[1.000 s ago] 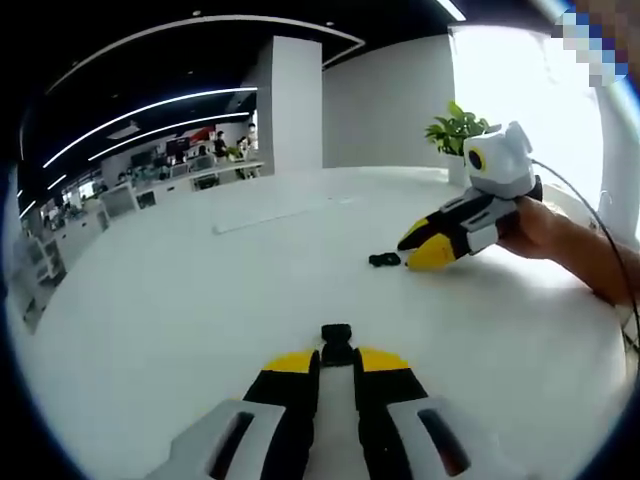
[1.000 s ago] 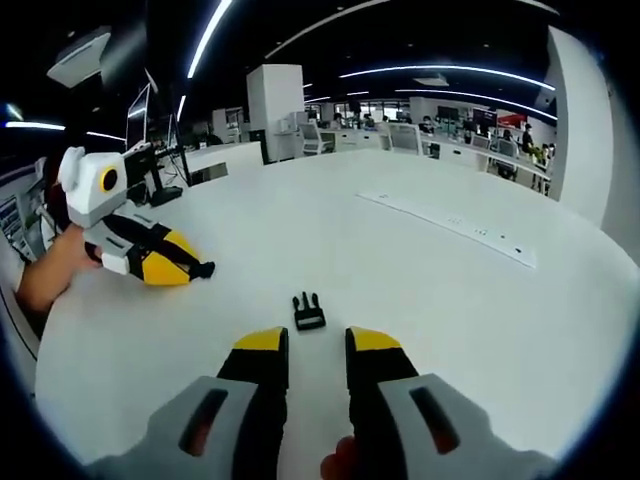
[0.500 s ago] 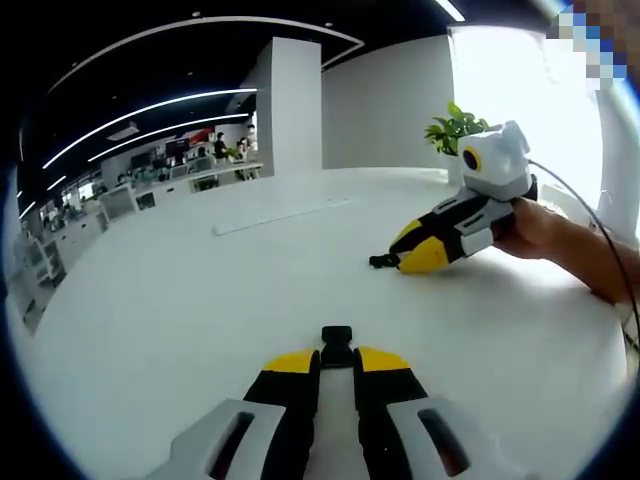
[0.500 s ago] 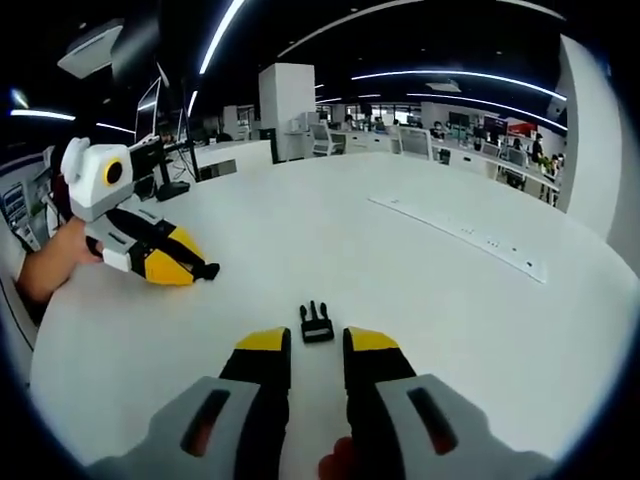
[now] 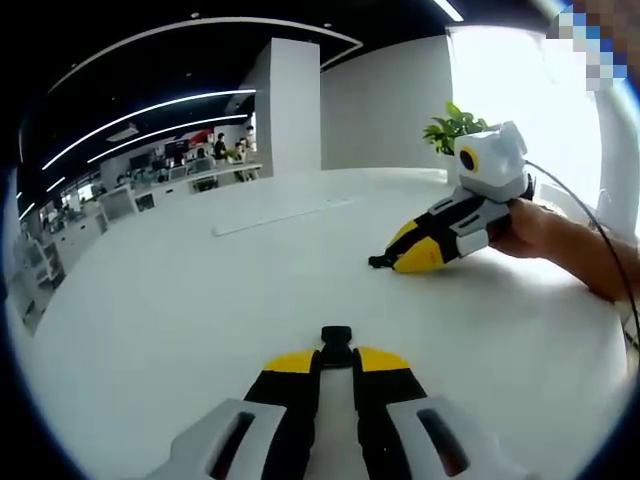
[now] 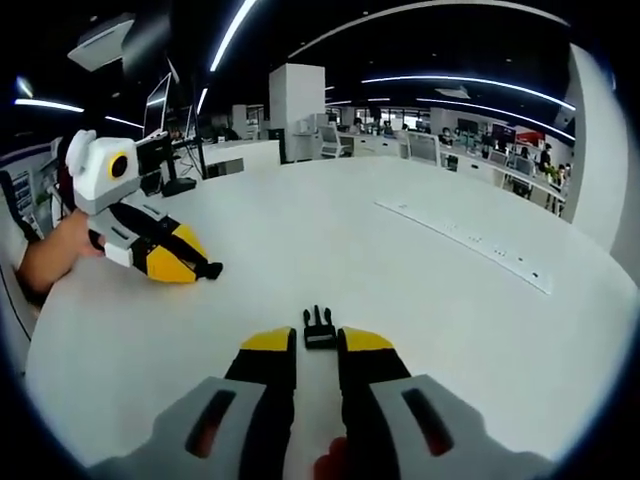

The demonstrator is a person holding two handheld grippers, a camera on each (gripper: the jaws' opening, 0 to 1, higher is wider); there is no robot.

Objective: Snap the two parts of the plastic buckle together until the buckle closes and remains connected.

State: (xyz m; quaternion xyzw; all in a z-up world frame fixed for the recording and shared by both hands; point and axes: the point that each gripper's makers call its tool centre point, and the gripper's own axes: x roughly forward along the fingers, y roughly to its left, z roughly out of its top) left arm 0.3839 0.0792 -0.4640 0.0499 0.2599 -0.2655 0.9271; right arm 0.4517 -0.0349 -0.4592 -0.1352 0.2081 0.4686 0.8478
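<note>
Buckle halves sit well apart on a white table (image 5: 180, 300) in an open-plan office. In the left gripper view, the left gripper (image 5: 336, 360) rests low over the tabletop, its yellow-tipped jaws drawn nearly together and clamped on a small black buckle part (image 5: 336, 340) that pokes out just past the tips. Farther off to the right, the right gripper (image 5: 392, 262) is held by a person's hand (image 5: 530, 230), its tips on the table at the second black buckle part (image 5: 378, 262). A potted plant (image 5: 455, 128) stands at the far right edge.

In the right gripper view, the right gripper (image 6: 316, 345) has its jaws a narrow gap apart, either side of the pronged buckle part (image 6: 319, 329), which lies at the tips; whether they grip it cannot be told. At far left, the left gripper (image 6: 205, 270), in a hand (image 6: 50, 255), shows the other buckle part (image 6: 211, 269) sticking out of its tips.
</note>
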